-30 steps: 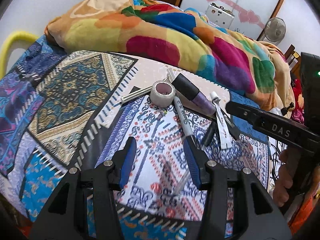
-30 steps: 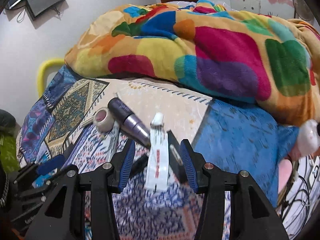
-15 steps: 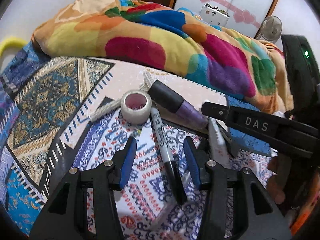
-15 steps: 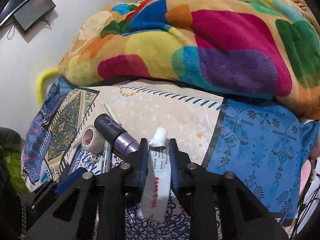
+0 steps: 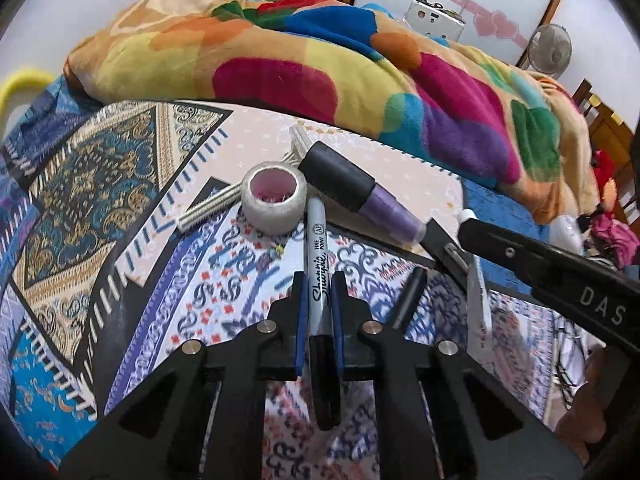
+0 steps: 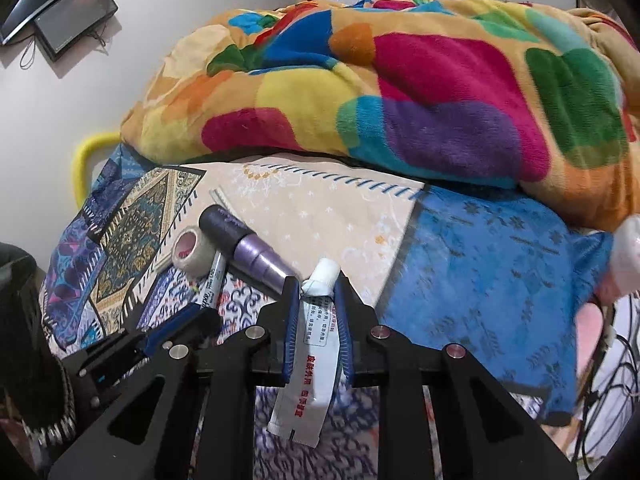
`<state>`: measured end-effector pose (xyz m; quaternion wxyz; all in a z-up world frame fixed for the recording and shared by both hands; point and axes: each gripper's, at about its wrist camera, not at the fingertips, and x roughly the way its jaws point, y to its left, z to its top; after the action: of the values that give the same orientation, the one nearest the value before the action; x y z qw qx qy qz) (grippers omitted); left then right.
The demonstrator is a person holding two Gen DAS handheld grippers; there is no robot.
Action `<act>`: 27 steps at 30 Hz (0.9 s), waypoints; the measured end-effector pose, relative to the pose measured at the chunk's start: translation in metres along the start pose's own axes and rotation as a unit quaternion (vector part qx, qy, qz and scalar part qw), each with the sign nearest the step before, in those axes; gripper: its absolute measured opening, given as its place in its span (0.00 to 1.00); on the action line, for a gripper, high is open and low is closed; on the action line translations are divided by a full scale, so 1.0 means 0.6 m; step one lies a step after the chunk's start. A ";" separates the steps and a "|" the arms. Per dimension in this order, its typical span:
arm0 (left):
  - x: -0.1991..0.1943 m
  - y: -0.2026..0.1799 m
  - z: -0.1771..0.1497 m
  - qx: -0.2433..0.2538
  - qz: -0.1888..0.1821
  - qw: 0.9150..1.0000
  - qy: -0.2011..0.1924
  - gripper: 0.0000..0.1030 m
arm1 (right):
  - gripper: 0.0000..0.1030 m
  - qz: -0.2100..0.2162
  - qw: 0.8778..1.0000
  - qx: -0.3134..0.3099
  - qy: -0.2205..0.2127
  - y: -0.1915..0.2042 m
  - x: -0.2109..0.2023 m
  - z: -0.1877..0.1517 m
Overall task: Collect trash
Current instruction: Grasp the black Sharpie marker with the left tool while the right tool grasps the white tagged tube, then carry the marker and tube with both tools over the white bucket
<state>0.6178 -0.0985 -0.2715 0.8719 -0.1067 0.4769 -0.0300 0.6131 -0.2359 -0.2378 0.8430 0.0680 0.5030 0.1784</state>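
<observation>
My left gripper [image 5: 319, 286] is shut on a grey and black Sharpie marker [image 5: 318, 256] that lies on the patterned bedsheet. My right gripper [image 6: 318, 294] is shut on a white ointment tube [image 6: 314, 340] with red print, its cap pointing away. A roll of white tape [image 5: 274, 197] and a black and purple cylinder [image 5: 360, 196] lie just beyond the marker. They also show in the right wrist view, the tape [image 6: 191, 253] and cylinder [image 6: 244, 246]. The right gripper's arm [image 5: 552, 276] crosses the left wrist view.
A thin silver stick [image 5: 208, 209] lies left of the tape and a black pen [image 5: 406, 298] lies right of the marker. A bulky multicoloured blanket [image 5: 360, 68] is heaped at the back. A yellow hoop [image 6: 82, 164] sits at the bed's left edge. Cables [image 6: 608, 380] hang at the right.
Both grippers moved forward and closed. The left one shut on the marker, the right one on the tube.
</observation>
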 end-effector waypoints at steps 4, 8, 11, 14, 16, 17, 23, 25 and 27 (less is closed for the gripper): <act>-0.036 0.001 -0.012 0.008 -0.002 1.000 -0.002 0.10 | 0.16 -0.007 1.000 0.008 -0.009 0.002 -0.028 -0.010; -0.082 0.004 -0.024 0.012 -0.002 1.000 -0.005 0.10 | 0.16 -0.010 1.000 0.007 -0.017 0.017 -0.060 -0.018; -0.127 0.005 -0.032 0.014 -0.001 1.000 -0.015 0.10 | 0.16 -0.011 1.000 0.000 -0.028 0.034 -0.091 -0.023; -0.179 0.003 -0.037 0.016 0.001 0.999 -0.031 0.10 | 0.16 -0.012 0.999 -0.013 -0.039 0.057 -0.126 -0.029; -0.213 0.002 -0.040 0.017 0.001 0.999 -0.044 0.10 | 0.16 -0.012 0.999 -0.022 -0.046 0.076 -0.152 -0.033; -0.231 0.002 -0.042 0.017 0.001 0.999 -0.050 0.10 | 0.16 -0.012 0.998 -0.026 -0.050 0.084 -0.163 -0.035; -0.348 0.010 -0.063 0.018 0.008 0.995 -0.094 0.10 | 0.16 -0.006 0.995 -0.055 -0.081 0.146 -0.247 -0.055; -0.394 0.018 -0.075 0.018 0.012 0.994 -0.111 0.10 | 0.16 -0.003 0.994 -0.065 -0.091 0.169 -0.274 -0.064; -0.430 0.026 -0.086 0.018 0.017 0.992 -0.124 0.10 | 0.16 0.003 0.992 -0.076 -0.102 0.196 -0.302 -0.074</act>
<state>0.4338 -0.0519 -0.0890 0.9266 -0.0860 0.3659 -0.0105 0.4691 -0.1964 -0.0757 0.8923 0.0228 0.3988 0.2105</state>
